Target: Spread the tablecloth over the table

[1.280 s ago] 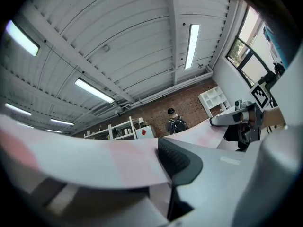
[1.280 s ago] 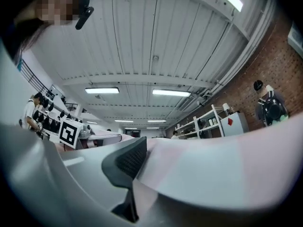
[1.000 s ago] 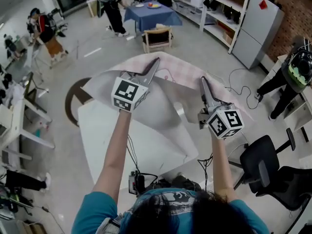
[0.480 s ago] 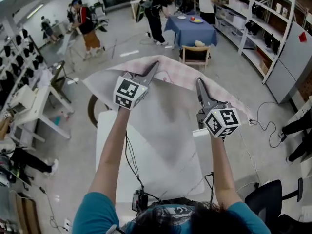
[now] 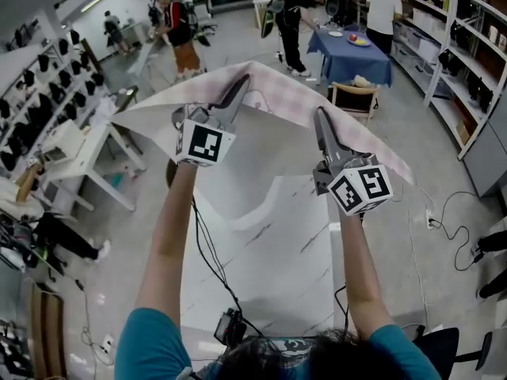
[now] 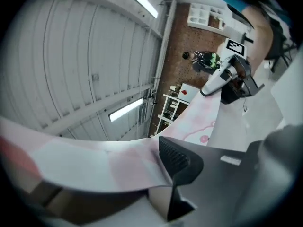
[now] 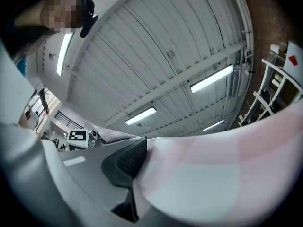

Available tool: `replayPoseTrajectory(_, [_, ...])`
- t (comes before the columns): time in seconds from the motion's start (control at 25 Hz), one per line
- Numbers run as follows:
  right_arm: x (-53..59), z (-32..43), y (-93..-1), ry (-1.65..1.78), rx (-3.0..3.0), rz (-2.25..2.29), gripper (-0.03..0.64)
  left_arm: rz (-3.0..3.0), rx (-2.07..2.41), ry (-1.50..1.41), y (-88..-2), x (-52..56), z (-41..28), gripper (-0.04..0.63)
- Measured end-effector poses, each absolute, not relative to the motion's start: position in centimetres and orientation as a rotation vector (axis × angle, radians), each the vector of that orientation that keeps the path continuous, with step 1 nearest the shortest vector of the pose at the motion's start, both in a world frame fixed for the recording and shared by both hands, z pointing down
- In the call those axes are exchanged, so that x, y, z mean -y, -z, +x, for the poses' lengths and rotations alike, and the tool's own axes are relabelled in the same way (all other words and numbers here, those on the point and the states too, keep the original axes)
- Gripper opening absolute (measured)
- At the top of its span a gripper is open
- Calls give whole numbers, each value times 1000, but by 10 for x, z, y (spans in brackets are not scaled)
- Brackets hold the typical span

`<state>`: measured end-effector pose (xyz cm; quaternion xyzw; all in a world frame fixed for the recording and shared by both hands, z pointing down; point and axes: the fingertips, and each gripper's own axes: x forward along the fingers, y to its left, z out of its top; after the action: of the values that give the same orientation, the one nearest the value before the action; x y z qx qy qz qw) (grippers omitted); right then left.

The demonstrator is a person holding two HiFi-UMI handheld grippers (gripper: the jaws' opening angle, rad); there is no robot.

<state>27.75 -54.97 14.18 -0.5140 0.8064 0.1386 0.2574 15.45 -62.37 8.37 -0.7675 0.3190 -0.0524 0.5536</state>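
Status: task under way, not finished.

- The tablecloth (image 5: 273,125) is held up in the air over the far half of the table (image 5: 261,275). The pink-checked hem is on top and the pale underside is turned to the near side.
- The left gripper (image 5: 240,84) is pinched on the top hem, left of centre. In the left gripper view its ribbed pad is seen pressed onto the pink fabric with no gap.
- The right gripper (image 5: 318,117) is clamped on the same hem further right. The right gripper view shows the same, with fabric nipped under the pad.
- Both grippers are angled upward. The hem is stretched fairly taut between them, and loose corners droop past each one to the far left and the right.

Done, as judged: the cloth has been picked up, opened across its width and lifted above the table.

Left, as judged:
- The near half of the white marbled top is bare, and nothing is laid flat yet.
- The lower part of the cloth comes down near the table's middle. Whether it rests on the top cannot be told.
- The cloth has to be carried out and lowered until the whole top is covered, then released and the overhang evened on all sides.

Progress is estimated at about halfway at best.
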Motion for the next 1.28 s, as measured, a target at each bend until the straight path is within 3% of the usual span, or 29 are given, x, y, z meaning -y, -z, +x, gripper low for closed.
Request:
replayPoseTrajectory(0.4, [561, 191, -227, -66, -2382, -1246, 67, -1821, -883, 302, -170, 603, 54, 90])
replayPoseTrajectory(0.88, [509, 133, -269, 119, -2557, -1155, 58, -2200, -952, -13, -220, 530, -22, 86])
replayPoseTrajectory(1.28, [456, 89, -355, 384, -2655, -1207, 49, -2709, -1232, -144, -351, 488, -86, 84])
